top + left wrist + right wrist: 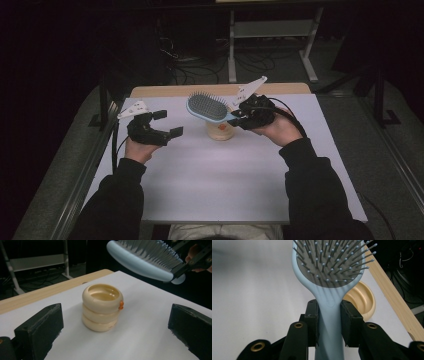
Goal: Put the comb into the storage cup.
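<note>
A light blue hairbrush [207, 107] with grey bristles facing up is held above the table by its handle. My right gripper [239, 117] is shut on that handle; in the right gripper view both pads [348, 320] press the handle's sides below the brush head [329, 262]. Under the brush stands a cream ribbed cup [220, 130] with a small orange spot on its side [121, 304]; it is upright and looks hollow [102, 306]. My left gripper [167, 123] hovers open to the left of the cup, jaws wide apart, nothing between them [115, 332].
A white sheet [220, 180] covers the table, with a strip of bare wood [215, 90] along the far edge. Beyond the table stand a metal frame [270, 35] and loose cables on a dark floor.
</note>
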### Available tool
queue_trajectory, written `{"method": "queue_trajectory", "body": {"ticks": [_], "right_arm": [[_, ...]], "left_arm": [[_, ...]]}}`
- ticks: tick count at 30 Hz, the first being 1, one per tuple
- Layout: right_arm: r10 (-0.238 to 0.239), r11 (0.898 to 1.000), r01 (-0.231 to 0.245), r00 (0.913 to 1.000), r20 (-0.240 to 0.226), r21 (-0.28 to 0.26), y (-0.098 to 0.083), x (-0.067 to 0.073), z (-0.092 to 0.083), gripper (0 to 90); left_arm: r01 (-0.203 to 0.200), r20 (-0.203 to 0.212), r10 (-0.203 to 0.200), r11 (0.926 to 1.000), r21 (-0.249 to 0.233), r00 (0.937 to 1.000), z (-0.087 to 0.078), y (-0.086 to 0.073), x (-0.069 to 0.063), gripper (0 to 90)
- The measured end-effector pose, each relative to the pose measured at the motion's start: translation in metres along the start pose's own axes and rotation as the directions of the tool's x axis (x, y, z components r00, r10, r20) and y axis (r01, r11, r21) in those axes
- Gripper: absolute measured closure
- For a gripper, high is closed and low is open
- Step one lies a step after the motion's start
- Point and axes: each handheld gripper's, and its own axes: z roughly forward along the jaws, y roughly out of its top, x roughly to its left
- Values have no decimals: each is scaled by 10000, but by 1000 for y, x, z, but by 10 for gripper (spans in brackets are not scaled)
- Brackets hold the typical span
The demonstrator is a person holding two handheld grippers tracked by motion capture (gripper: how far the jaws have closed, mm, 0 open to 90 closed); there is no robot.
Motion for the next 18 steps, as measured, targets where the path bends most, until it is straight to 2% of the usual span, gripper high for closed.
{"method": "queue_trajectory", "body": {"ticks": [12,18], "right_arm": [[26,10000,-25,10000,59,-93,7,-1,11,680],[-26,9999,28,9999,158,-169,8,-1,14,680]], "left_arm": [[-105,289,100,9998,144,9995,22,9,-10,0],[27,332,-34,9998,210,9994,34,15,-11,0]]}}
